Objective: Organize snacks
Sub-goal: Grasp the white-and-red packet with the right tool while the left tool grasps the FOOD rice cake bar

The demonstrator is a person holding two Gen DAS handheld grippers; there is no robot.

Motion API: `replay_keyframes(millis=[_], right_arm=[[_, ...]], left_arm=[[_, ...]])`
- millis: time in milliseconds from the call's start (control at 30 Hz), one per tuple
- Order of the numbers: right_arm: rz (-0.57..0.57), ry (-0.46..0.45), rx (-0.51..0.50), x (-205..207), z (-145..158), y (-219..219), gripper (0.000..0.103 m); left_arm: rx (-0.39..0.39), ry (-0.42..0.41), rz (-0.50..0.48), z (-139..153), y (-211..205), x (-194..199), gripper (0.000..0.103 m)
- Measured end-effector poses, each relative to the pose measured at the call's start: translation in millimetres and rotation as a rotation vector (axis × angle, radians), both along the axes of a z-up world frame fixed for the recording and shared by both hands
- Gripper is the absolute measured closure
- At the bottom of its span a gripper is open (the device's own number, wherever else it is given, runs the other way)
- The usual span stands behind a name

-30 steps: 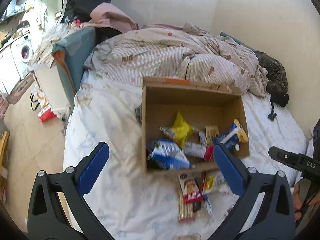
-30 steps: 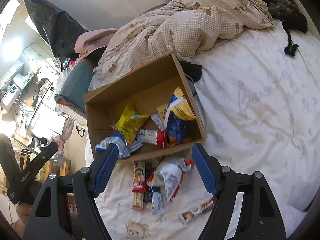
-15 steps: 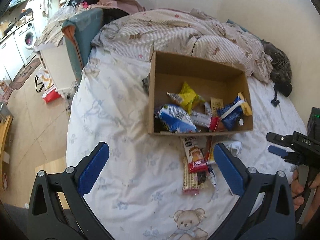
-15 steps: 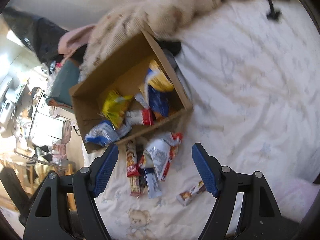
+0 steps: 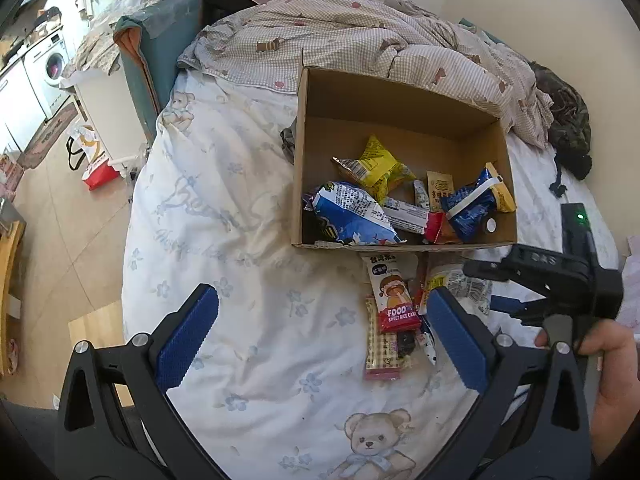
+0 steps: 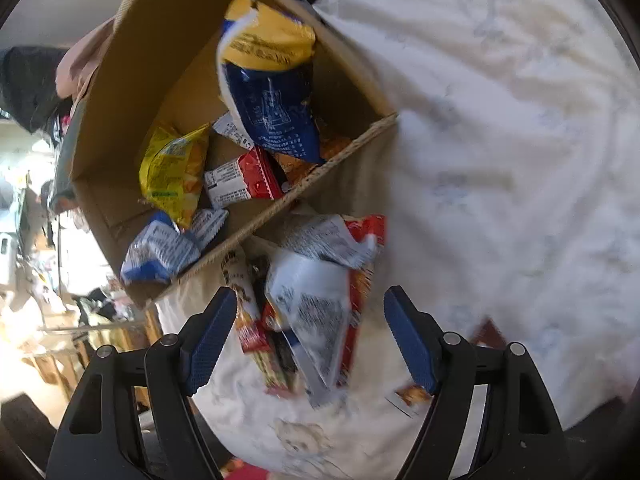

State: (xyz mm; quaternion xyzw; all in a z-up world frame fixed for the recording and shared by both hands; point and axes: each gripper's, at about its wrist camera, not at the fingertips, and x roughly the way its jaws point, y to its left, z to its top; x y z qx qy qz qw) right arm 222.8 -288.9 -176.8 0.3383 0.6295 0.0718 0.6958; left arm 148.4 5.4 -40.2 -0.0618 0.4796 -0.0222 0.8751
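Since the earlier frames, you had lowered both grippers toward the bed, and in the right wrist view the loose snacks grew much larger and slid between the fingers. Your right gripper (image 6: pixel 308 336) stood released, its blue pads wide apart with nothing pressed between them, framing the white-and-red packet (image 6: pixel 320 280) at the lower middle of the frame; that spread looked chosen to straddle the packet's width before closing. Your left gripper (image 5: pixel 316 336) was likewise unclenched and empty, hovering over bare bedsheet (image 5: pixel 240 240) at the lower left of its view, apparently held clear so as not to crowd the pile.

Outward from the right pads, the rice-cake bar (image 5: pixel 394 296) and a few smaller wrappers lay just beside the packet, all touching or overlapping, directly below the near wall of the cardboard box (image 5: pixel 400 245). The box sat in the upper middle of the left view, already holding a yellow bag (image 5: pixel 376 164), a blue bag (image 5: pixel 352 212) and other packets. A rumpled duvet (image 5: pixel 360 36) lay behind it. By my judgement, the pile outside the box was what remained to gather.
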Motion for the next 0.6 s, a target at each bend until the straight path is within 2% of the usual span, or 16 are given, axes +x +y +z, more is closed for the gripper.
replay_keyframes(millis=[167, 300, 333, 600], right_arm=[[-0.019, 0.043, -0.022, 7.2, -20.5, 2.0, 0.024], [0.054, 0.042, -0.054, 5.6, -19.9, 9.0, 0.042], [0.064, 0.035, -0.053, 4.2, -18.1, 9.3, 0.051], [0.108, -0.021, -0.080, -25.0, 15.2, 2.5, 0.063]], left_arm=[[0.001, 0.006, 0.015, -2.3, 3.5, 1.0, 0.000], [0.001, 0.007, 0.022, -2.9, 5.2, 2.2, 0.000], [0.002, 0.006, 0.022, -2.5, 4.7, 2.4, 0.000], [0.003, -0.005, 0.010, 0.8, 1.6, 2.0, 0.000]])
